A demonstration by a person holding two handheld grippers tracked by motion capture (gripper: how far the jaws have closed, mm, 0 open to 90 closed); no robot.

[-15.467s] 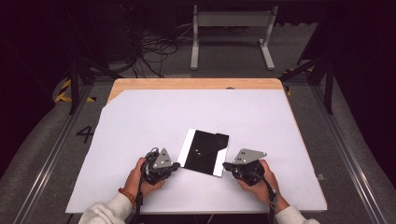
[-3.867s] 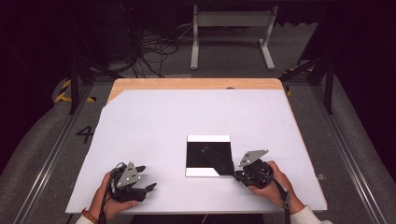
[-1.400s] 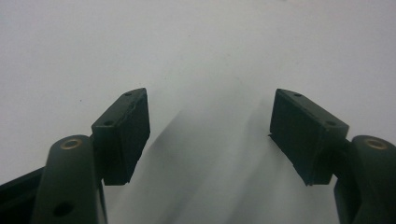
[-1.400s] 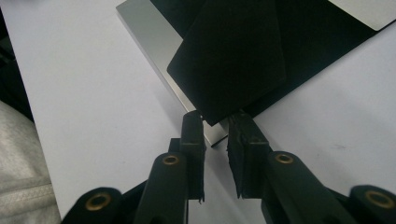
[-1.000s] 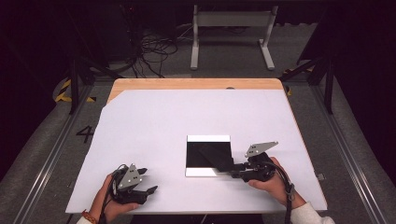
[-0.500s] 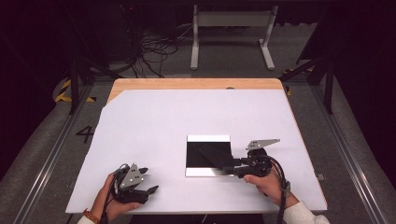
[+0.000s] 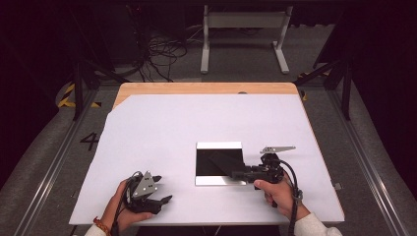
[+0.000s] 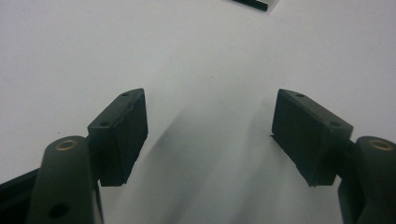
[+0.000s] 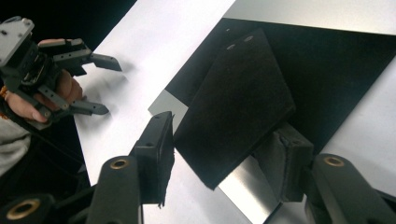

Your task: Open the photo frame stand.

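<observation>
- High view: the white tabletop point(image 7: 162, 128) carries a flat square sheet point(image 7: 216, 158), black with pale margins, lying near the front edge, right of centre.
- The sheet looks thin, light and easily creased; its folded black flap point(image 9: 233, 102) stands up between the right gripper's point(image 9: 219, 158) jaws, which have just been opening and don't pinch it. Take it by that flap's edge.
- The left gripper point(image 7: 160, 189) rests well apart, jaws spread, empty.

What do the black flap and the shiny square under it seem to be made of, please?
Black flap: probably felt or thin foam, matte and fuzzy, with no shine. Square: looks like polished metal or mirror sheet, since its bare strip gleams silver. Table cover: plain matte white, perhaps paper.
</observation>
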